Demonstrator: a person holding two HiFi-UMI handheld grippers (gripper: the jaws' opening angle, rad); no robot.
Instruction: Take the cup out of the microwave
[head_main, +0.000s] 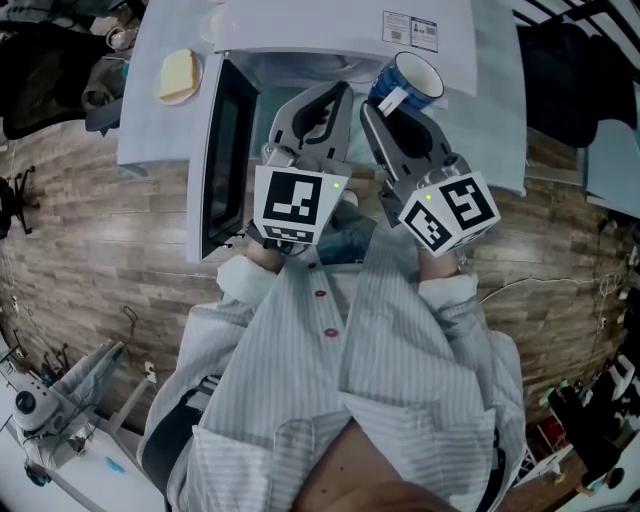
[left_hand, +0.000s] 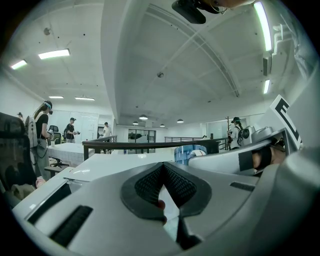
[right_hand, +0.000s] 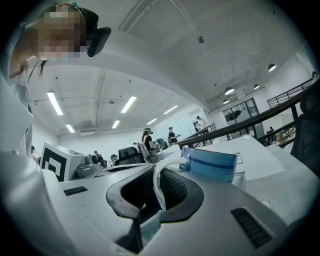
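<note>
Blue cup (head_main: 405, 82) upper right, handle pinched in right gripper (head_main: 388, 108), left gripper (head_main: 337, 92) pressed together, microwave door (head_main: 225, 150) open, yellow slice (head_main: 177, 74) on plate (head_main: 199, 72).

Cup (head_main: 408, 82) over microwave (head_main: 300, 25) top, plate (head_main: 199, 70) with perhaps bread (head_main: 177, 75) to its left

Nothing legible, printed sticker (head_main: 410, 29) on the microwave (head_main: 300, 25) top too small to read

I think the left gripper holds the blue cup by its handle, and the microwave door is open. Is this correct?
Not quite. The right gripper holds the blue cup by its handle, as the right gripper view shows. The microwave door is open.
</note>
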